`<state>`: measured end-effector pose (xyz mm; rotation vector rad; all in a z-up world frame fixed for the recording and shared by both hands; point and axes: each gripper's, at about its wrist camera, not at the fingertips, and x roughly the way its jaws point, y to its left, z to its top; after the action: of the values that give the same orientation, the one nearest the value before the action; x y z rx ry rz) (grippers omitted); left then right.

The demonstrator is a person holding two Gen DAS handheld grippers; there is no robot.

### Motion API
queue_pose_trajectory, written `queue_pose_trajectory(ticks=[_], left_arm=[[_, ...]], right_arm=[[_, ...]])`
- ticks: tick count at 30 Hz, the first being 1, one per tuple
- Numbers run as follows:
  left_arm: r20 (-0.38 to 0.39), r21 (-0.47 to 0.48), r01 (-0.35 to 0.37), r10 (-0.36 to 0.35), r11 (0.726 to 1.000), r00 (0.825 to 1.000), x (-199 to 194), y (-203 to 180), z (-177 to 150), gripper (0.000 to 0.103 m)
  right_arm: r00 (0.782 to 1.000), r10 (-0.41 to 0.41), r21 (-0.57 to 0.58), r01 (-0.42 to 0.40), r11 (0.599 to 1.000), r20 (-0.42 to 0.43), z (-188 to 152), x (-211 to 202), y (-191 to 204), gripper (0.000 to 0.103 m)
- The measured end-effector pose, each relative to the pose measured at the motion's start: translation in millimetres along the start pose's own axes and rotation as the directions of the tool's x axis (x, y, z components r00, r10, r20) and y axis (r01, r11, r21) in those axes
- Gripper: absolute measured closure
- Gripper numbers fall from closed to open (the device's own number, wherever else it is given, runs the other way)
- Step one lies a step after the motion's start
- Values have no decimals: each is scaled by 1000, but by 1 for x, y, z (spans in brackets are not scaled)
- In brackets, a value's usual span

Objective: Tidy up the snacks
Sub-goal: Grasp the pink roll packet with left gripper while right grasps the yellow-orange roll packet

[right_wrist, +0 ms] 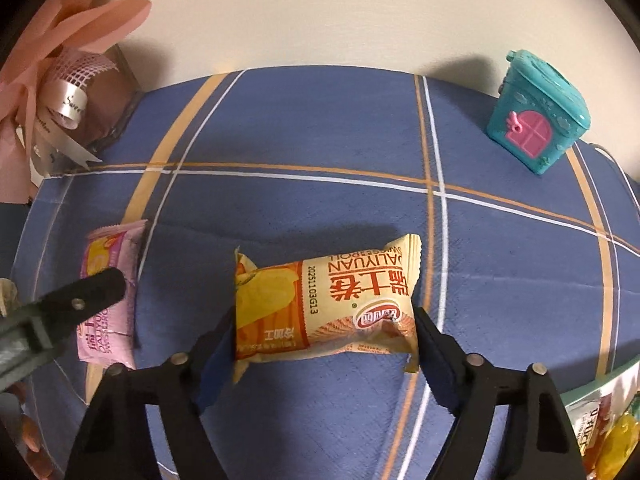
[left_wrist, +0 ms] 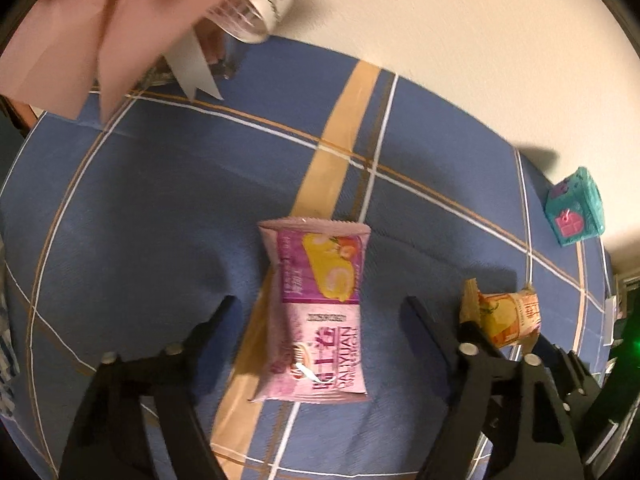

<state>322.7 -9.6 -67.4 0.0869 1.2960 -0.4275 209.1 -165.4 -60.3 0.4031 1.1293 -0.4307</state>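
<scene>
Am holding right gripper point(right_wrist: 324, 344) clamped on orange foil swiss-roll packet point(right_wrist: 326, 308) above blue plaid cloth point(right_wrist: 320, 128); left gripper point(left_wrist: 320, 312) gaping around pink swiss-roll packet point(left_wrist: 320, 312). Am risking crushed cake, slipping foil.

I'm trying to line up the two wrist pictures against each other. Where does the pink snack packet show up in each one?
Left wrist view: the pink snack packet lies at centre, between the open left claw's fingers.
Right wrist view: the pink snack packet lies at the left edge, partly behind a finger of the other claw.
Shared landmark: the teal toy house, at the right in both.
</scene>
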Motion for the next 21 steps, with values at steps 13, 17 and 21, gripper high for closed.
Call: queue_pose_trajectory(ticks=[13, 17, 21], left_arm=[[37, -35, 28, -27, 999, 999, -18, -16, -25, 66], [82, -78, 74, -67, 994, 994, -41, -20, -54, 66], [112, -127, 116, -102, 985, 988, -58, -21, -82, 66]], right_arm=[[999, 25, -9, -25, 1000, 34, -24, -41, -24, 27], [999, 27, -15, -26, 1000, 43, -38, -56, -21, 27], [998, 32, -6, -32, 999, 53, -59, -82, -26, 27]])
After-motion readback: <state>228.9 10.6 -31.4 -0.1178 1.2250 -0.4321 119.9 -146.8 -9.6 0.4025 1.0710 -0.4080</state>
